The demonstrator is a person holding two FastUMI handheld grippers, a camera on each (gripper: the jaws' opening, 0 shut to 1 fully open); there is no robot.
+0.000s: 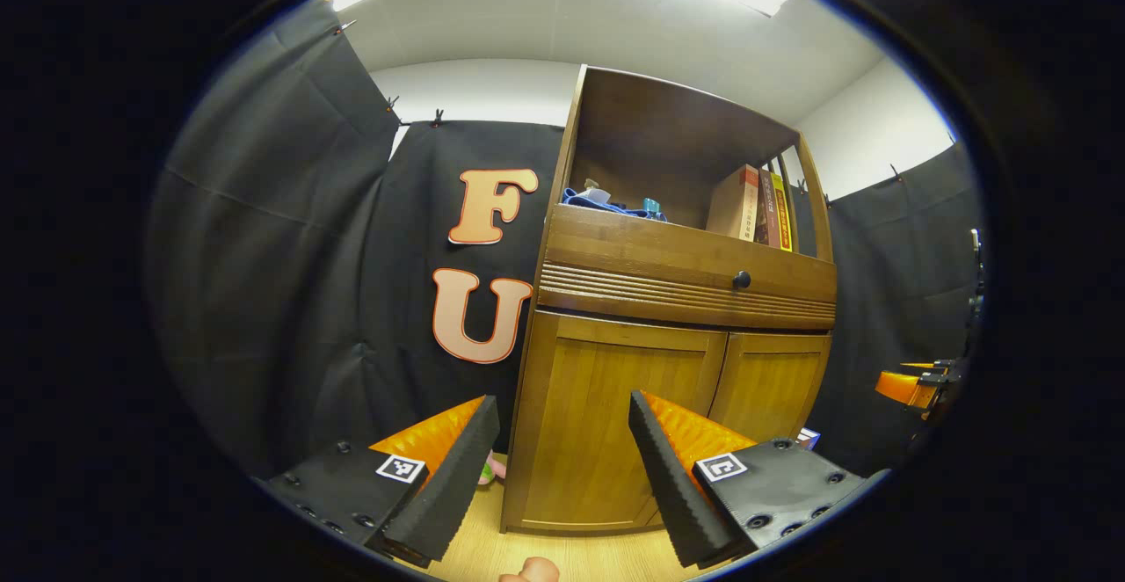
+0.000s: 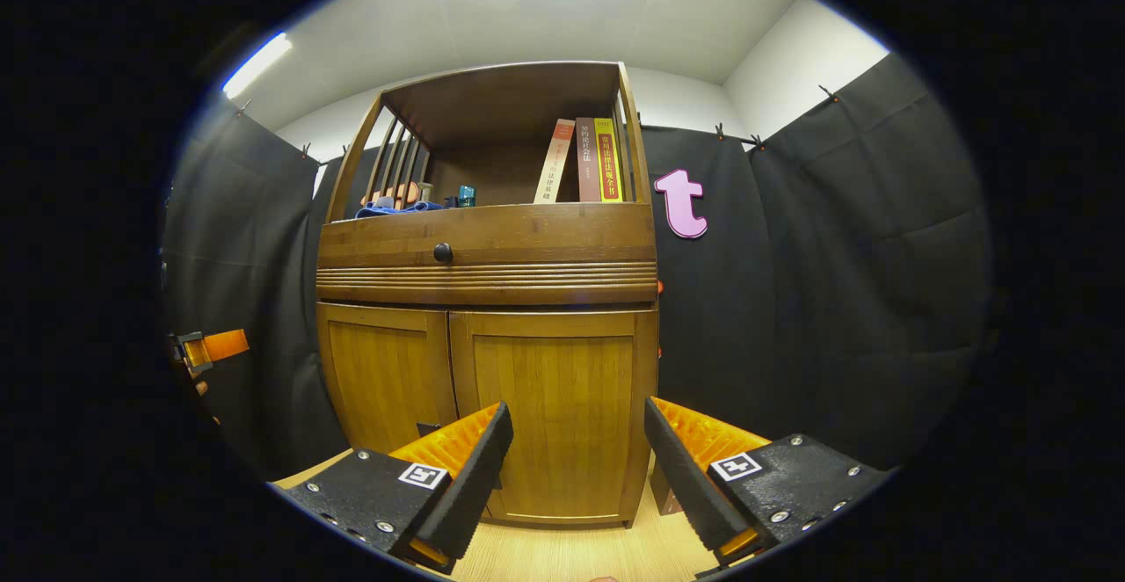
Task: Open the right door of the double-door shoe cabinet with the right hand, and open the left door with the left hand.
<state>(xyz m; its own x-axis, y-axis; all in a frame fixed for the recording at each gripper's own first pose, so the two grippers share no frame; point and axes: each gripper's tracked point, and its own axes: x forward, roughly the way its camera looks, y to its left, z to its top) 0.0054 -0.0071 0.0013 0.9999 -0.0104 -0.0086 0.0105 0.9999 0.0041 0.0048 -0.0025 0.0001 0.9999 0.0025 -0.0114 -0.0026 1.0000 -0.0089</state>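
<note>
The wooden shoe cabinet (image 1: pixel 685 257) stands ahead with both lower doors shut. In the left gripper view my left gripper (image 1: pixel 562 404) is open, a short way in front of the left door (image 1: pixel 615 362), with nothing between its fingers. The right door (image 1: pixel 769 384) lies further right, and the other gripper (image 1: pixel 914 386) shows at the far right edge. In the right gripper view my right gripper (image 2: pixel 577 408) is open before the right door (image 2: pixel 558 362), apart from it. The left door (image 2: pixel 387 380) is beside it, and the left gripper (image 2: pixel 213 346) shows far left.
Above the doors is a drawer with a dark knob (image 2: pixel 443 252). The open shelf holds books (image 2: pixel 593 160) and a blue cloth (image 2: pixel 387 209). A small pink and green thing (image 1: pixel 489 469) lies by the cabinet's left foot. Black cloth walls close in on both sides.
</note>
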